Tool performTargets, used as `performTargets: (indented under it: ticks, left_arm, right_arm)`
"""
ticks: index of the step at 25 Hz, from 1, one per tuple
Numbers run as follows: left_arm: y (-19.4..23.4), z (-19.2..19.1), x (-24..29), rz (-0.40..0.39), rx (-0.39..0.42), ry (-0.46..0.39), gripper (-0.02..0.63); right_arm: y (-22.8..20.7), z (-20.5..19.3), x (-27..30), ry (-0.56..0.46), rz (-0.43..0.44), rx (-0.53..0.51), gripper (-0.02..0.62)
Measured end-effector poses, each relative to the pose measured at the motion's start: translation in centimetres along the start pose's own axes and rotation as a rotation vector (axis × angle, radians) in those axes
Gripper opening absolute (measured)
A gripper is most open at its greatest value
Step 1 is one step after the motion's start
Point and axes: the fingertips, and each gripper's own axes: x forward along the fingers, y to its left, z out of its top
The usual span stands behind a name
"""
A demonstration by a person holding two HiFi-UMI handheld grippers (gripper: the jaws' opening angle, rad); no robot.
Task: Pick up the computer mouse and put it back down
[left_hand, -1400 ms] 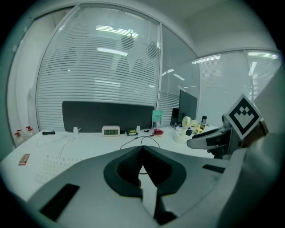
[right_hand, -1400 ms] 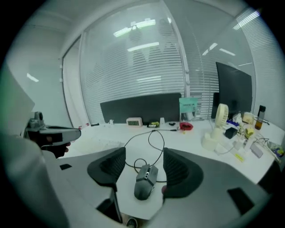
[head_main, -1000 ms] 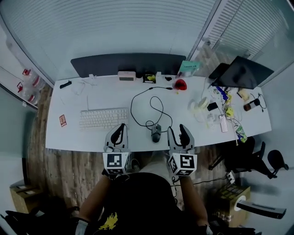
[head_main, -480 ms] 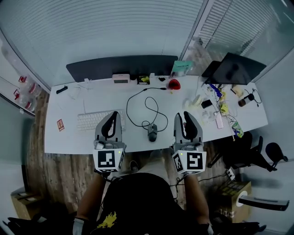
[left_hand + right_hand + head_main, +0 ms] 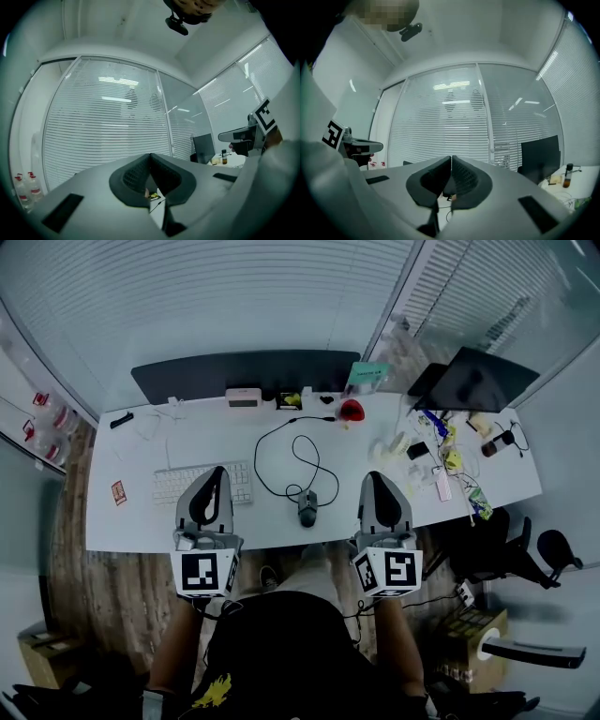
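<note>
While left gripper (image 5: 217, 474) and right gripper (image 5: 376, 478) hang closed and empty, flanking the mouse (image 5: 307, 508), risk noted: looped cable (image 5: 302, 451) may snag on lift, tugging it loose.

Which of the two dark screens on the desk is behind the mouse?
The wide screen along the back edge, straight behind the mouse; the smaller screen stands angled at the right end of the desk.

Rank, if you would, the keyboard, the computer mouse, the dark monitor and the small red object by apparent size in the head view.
1. dark monitor, clearly largest.
2. keyboard, partly covered by the left gripper.
3. computer mouse and red object: about alike, so not ranked.
</note>
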Motion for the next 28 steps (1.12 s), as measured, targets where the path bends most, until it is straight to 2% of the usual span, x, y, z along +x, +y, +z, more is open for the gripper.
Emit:
performTargets:
  ticks: [8, 14, 28]
  left_arm:
    - [1.7, 0.4, -0.8, 0.039, -0.014, -0.017, 0.014]
    - [0.7, 0.6, -0.7, 0.012, -0.018, -0.018, 0.013]
    - [0.7, 0.9, -1.8, 0.023, -0.017, -0.019, 0.013]
  right_arm:
    - [1.8, -0.7, -0.7, 0.016, 0.020, -0.023, 0.015]
    - [2.5, -1.5, -1.2, 0.044, 0.032, -0.012, 0.015]
    - [0.9, -0.9, -2.6, 0.039, 0.008, -0.048, 0.014]
